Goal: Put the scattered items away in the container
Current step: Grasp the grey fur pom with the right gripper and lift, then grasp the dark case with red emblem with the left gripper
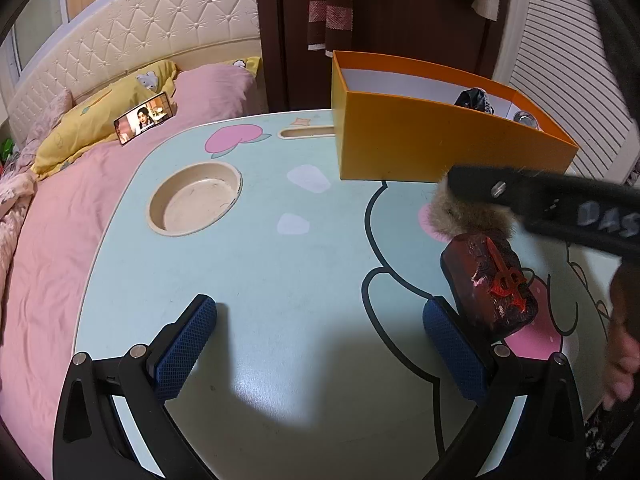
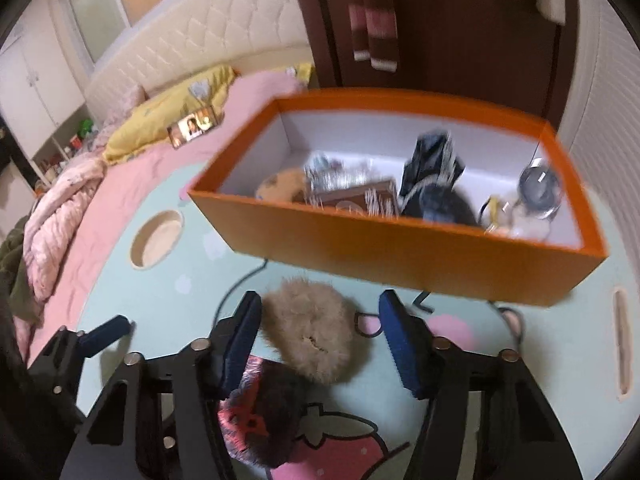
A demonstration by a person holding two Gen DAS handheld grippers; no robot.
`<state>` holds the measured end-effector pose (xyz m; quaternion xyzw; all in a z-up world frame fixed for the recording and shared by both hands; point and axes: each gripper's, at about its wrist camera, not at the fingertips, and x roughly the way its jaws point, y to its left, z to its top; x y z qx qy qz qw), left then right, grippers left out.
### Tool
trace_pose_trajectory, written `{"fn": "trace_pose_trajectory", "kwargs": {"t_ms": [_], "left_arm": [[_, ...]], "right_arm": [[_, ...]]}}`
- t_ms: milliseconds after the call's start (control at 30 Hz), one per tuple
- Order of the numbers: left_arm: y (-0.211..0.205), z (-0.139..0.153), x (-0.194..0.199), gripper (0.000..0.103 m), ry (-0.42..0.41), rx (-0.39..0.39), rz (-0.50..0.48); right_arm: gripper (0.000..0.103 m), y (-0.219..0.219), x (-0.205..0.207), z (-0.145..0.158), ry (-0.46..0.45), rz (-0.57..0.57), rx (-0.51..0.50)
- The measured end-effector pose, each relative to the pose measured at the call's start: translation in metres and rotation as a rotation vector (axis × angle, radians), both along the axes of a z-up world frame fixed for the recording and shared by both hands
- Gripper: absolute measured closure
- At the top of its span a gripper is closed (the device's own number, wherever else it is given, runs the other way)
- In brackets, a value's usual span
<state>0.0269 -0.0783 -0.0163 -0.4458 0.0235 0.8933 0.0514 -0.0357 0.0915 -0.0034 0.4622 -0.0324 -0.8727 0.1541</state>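
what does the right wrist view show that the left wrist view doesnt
Only the right wrist view shows the box's contents: a round tan thing, a brown packet, and the whole furry scrunchie between the open right gripper. Only the left shows the open left gripper over bare table. Both show the orange box, red hair clip and phone.

Surroundings on your bench and behind it

You have a pale green cartoon-print bench [image 1: 280, 264] with a round recessed cup well [image 1: 196, 199], standing on a pink-covered bed [image 1: 60, 220]. A lit phone [image 1: 141, 118] leans against a yellow pillow [image 1: 96, 120]; a striped scarf [image 1: 330, 0] hangs on the dark door.
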Motion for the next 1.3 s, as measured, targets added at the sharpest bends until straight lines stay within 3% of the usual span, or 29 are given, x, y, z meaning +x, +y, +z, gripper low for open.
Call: {"fn": "trace_pose_trajectory", "kwargs": {"t_ms": [33, 67, 100, 233, 367, 500, 700, 833, 1100, 1200, 1300], "left_arm": [[0.000, 0.000, 0.000, 0.000, 0.000, 0.000, 0.000], [0.000, 0.000, 0.000, 0.000, 0.000, 0.000, 0.000], [0.000, 0.000, 0.000, 0.000, 0.001, 0.000, 0.000], [0.000, 0.000, 0.001, 0.000, 0.000, 0.000, 0.000], [0.000, 0.000, 0.000, 0.000, 0.000, 0.000, 0.000], [-0.001, 0.000, 0.001, 0.000, 0.003, 0.006, 0.002], [-0.019, 0.021, 0.016, 0.000, 0.058, 0.103, 0.060], [0.005, 0.036, 0.018, 0.000, 0.040, 0.148, -0.044], [0.064, 0.029, -0.007, 0.001, -0.017, 0.076, -0.126], [0.071, 0.028, -0.011, 0.011, -0.022, 0.065, -0.138], [0.078, 0.025, -0.015, 0.011, -0.039, 0.044, -0.160]], "right_arm": [[0.060, 0.000, -0.003, -0.006, -0.029, 0.005, -0.006], [0.067, 0.000, -0.002, -0.005, -0.003, 0.006, 0.004], [0.068, -0.002, -0.001, -0.006, -0.001, 0.022, 0.027], [0.069, 0.010, 0.006, 0.003, 0.027, 0.014, -0.025], [0.069, 0.024, 0.028, 0.018, 0.120, -0.003, 0.067], [0.069, 0.044, 0.045, 0.015, 0.120, -0.033, 0.098], [0.069, 0.072, 0.057, -0.004, 0.081, -0.080, 0.113], [0.069, 0.075, 0.060, -0.004, 0.094, -0.095, 0.109], [0.069, 0.089, 0.064, 0.003, 0.119, -0.124, 0.122], [0.069, 0.095, 0.064, 0.006, 0.120, -0.133, 0.104], [0.069, 0.100, 0.065, 0.008, 0.122, -0.139, 0.092]]}}
